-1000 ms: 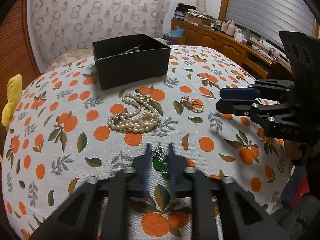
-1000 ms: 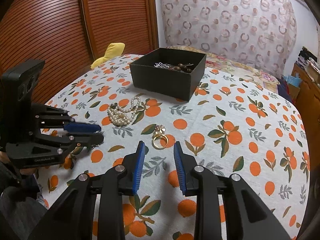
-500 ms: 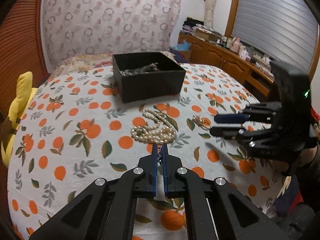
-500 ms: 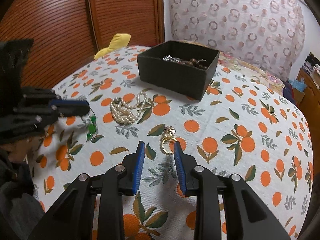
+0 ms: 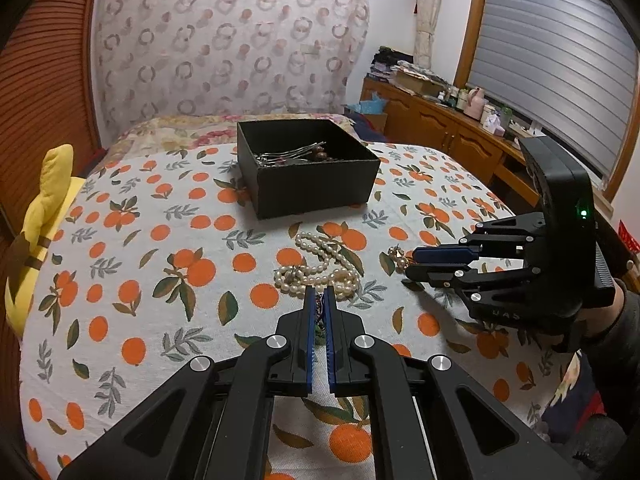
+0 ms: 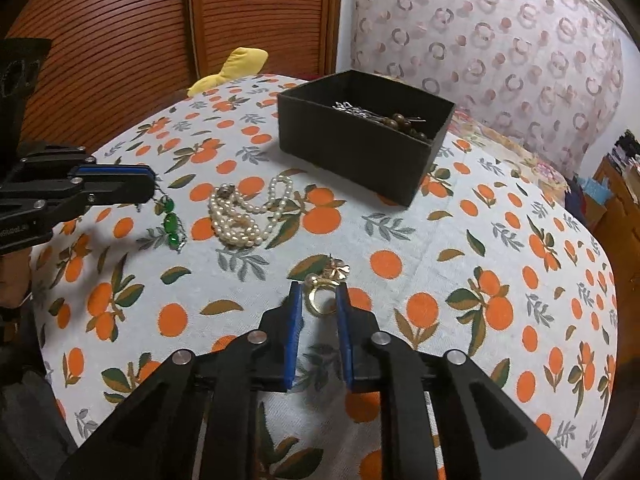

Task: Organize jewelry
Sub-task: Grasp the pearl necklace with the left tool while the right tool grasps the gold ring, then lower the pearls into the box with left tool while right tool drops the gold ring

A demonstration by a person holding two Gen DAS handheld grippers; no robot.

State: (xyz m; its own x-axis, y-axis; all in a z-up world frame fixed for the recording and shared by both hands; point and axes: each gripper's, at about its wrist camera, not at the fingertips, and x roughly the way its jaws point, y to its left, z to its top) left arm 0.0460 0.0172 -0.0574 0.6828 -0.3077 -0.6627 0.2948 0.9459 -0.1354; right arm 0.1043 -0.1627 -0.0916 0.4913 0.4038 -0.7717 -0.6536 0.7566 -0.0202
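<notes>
My left gripper (image 5: 319,295) is shut on a green-stone pendant, which hangs from its tips above the cloth in the right wrist view (image 6: 171,224). A pearl necklace (image 5: 320,270) lies coiled just beyond it. My right gripper (image 6: 319,294) is open, its fingers either side of a gold ring (image 6: 322,294) on the cloth; the ring also shows in the left wrist view (image 5: 402,258). A black open box (image 5: 306,170) holding metal pins and brown beads stands further back.
The table (image 5: 120,280) has an orange-print cloth that curves down at its edges. A yellow plush toy (image 5: 40,232) sits at the left edge. A wooden sideboard (image 5: 440,128) stands at the back right.
My left gripper closed on the green pendant and lifted it off the cloth. My right gripper moved forward and down until its open fingers flank the gold ring.
</notes>
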